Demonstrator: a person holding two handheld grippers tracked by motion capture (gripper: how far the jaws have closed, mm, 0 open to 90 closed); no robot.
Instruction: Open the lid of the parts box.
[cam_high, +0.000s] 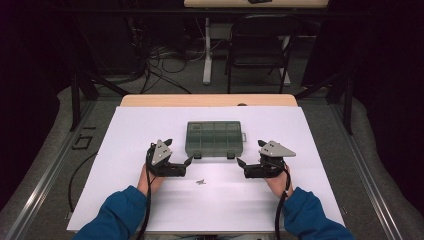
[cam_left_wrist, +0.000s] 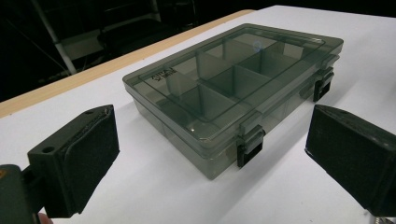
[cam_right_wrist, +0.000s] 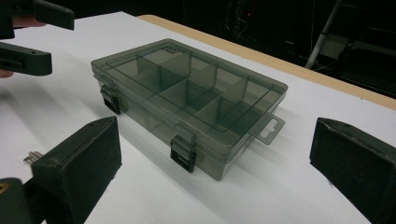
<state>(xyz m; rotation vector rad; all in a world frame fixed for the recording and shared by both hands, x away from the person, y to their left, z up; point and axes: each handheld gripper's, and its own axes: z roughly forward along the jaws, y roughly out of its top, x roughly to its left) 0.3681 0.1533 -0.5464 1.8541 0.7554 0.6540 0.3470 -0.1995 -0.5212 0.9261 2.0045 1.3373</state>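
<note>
A smoky see-through compartment box (cam_high: 215, 138) lies shut on the white sheet at mid-table, its two black latches facing me. My left gripper (cam_high: 179, 151) sits at its near left corner, open and empty. My right gripper (cam_high: 250, 152) sits at the near right corner, also open and empty. In the left gripper view the box (cam_left_wrist: 233, 88) lies just beyond the wide-apart pads (cam_left_wrist: 88, 154), with one latch (cam_left_wrist: 250, 149) nearest. In the right gripper view the box (cam_right_wrist: 187, 98) shows its latches (cam_right_wrist: 183, 154) and a hang tab (cam_right_wrist: 271, 127).
A small metal piece (cam_high: 200, 182) lies on the sheet between my hands, also glimpsed as metal bits (cam_right_wrist: 31, 157) by the right gripper's jaw. The white sheet (cam_high: 150, 125) covers a wooden table (cam_high: 210, 100). A folding chair (cam_high: 260, 45) and floor cables (cam_high: 160, 65) lie beyond.
</note>
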